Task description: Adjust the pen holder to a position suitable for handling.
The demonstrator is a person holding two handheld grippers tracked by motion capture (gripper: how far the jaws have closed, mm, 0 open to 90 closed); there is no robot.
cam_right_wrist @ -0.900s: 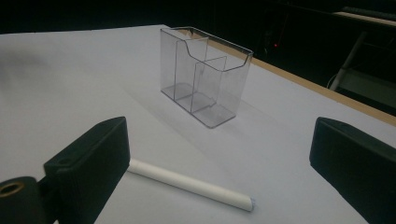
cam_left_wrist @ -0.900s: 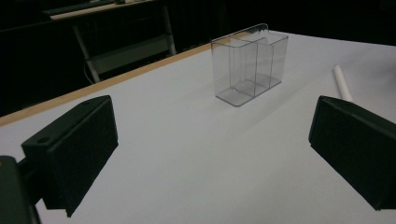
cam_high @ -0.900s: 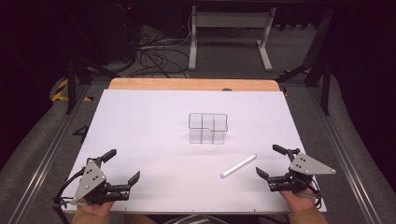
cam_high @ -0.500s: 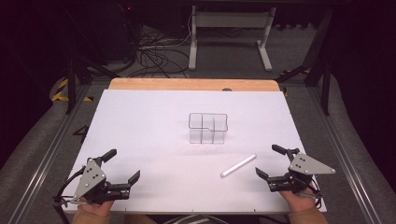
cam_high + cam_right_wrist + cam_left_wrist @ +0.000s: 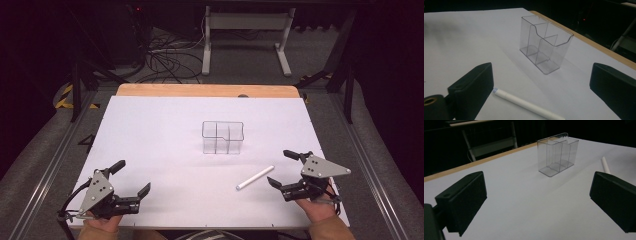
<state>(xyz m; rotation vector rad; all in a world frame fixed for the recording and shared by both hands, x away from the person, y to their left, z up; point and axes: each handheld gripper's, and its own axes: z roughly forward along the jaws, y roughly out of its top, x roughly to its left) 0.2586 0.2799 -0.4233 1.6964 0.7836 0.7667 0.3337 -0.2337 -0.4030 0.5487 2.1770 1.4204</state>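
Note:
A clear plastic organizer (image 5: 223, 137) with three compartments stands upright near the middle of the white table; it appears too in the left gripper view (image 5: 557, 153) and the right gripper view (image 5: 545, 43). A white marker (image 5: 255, 177) lies flat in front of it, to the right (image 5: 524, 103) (image 5: 605, 165). My left gripper (image 5: 131, 179) rests open at the front left corner, nothing between its jaws. My right gripper (image 5: 285, 169) is open at the front right, just right of the marker, apart from it.
The white sheet (image 5: 160, 130) covers a wooden tabletop (image 5: 200, 90) whose far edge shows. Beyond it are a dark floor, cables (image 5: 165, 55) and a white desk frame (image 5: 245, 30). Metal rails run along both table sides.

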